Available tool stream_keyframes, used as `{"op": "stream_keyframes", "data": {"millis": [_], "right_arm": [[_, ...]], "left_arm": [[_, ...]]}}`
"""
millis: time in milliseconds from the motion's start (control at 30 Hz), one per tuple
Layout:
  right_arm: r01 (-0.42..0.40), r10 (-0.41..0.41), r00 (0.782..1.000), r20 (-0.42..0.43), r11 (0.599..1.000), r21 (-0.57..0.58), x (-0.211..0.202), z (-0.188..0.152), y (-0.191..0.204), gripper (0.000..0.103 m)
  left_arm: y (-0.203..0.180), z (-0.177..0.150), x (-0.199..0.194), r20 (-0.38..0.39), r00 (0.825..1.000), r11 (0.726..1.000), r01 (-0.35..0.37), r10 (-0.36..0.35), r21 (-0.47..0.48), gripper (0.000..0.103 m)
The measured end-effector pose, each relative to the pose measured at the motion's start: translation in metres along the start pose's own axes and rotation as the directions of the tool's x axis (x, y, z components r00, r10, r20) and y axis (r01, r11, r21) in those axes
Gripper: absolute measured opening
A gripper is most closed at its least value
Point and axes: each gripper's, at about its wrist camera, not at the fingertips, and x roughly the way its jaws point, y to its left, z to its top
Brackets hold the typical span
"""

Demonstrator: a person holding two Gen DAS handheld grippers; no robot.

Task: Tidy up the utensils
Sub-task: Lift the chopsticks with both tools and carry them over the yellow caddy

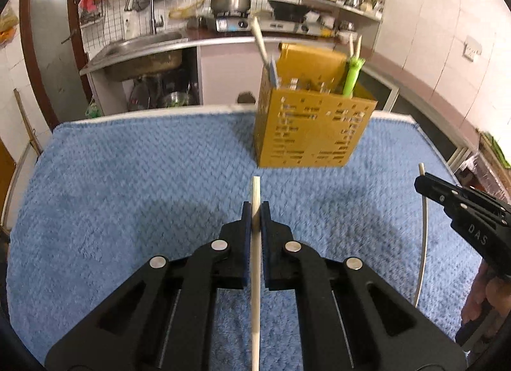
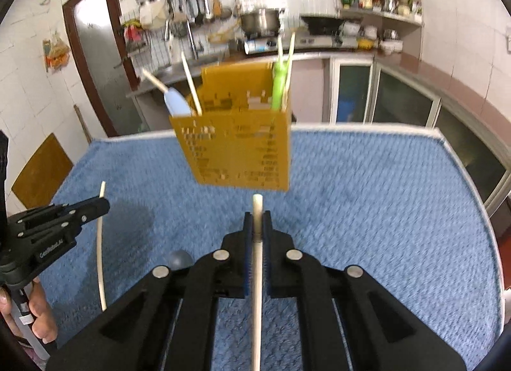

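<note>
A pale chopstick (image 1: 255, 198) is clamped between the closed jaws of the left gripper (image 1: 254, 211), and a second chopstick (image 2: 257, 211) is pinched likewise by the right gripper (image 2: 257, 221). Both are held above the blue towel (image 1: 127, 179). The yellow holder (image 1: 306, 134) is seen at twelve to one o'clock, already stocked with chopsticks and a green utensil (image 1: 351, 77). Dropping these two in is judged to be what remains; no loose utensils are seen on the towel.

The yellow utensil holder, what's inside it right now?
In the yellow utensil holder: a green utensil, pale sticks and a light blue piece poking out. Its perforated walls hide their lower ends and anything shorter.
</note>
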Motion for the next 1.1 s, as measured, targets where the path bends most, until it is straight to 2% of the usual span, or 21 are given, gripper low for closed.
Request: {"op": "stream_keyframes", "data": {"millis": [267,567,833,1100], "right_arm": [[-0.017,0.014,0.984,0.176,1.000,0.019,-0.035,0.015,-0.005,0.006],[-0.029,0.021,0.937,0.348,0.999,0.017,-0.059,0.039,-0.006,0.006],[-0.037,0.033,0.900,0.434,0.999,0.001,-0.063,0.069,-0.009,0.006],[-0.018,0.022,0.870,0.492,1.000,-0.013,-0.061,0.114,-0.011,0.006]], "left_arm": [[-0.012,0.016,-0.037,0.116,0.993,0.999,0.015,-0.018,0.029,0.004],[-0.021,0.047,-0.067,0.213,0.976,0.998,0.026,-0.037,0.055,0.004],[-0.037,0.083,-0.087,0.271,0.962,0.996,0.019,-0.041,0.083,0.004],[-0.052,0.131,-0.093,0.332,0.942,0.994,0.010,-0.045,0.107,0.004]]}}
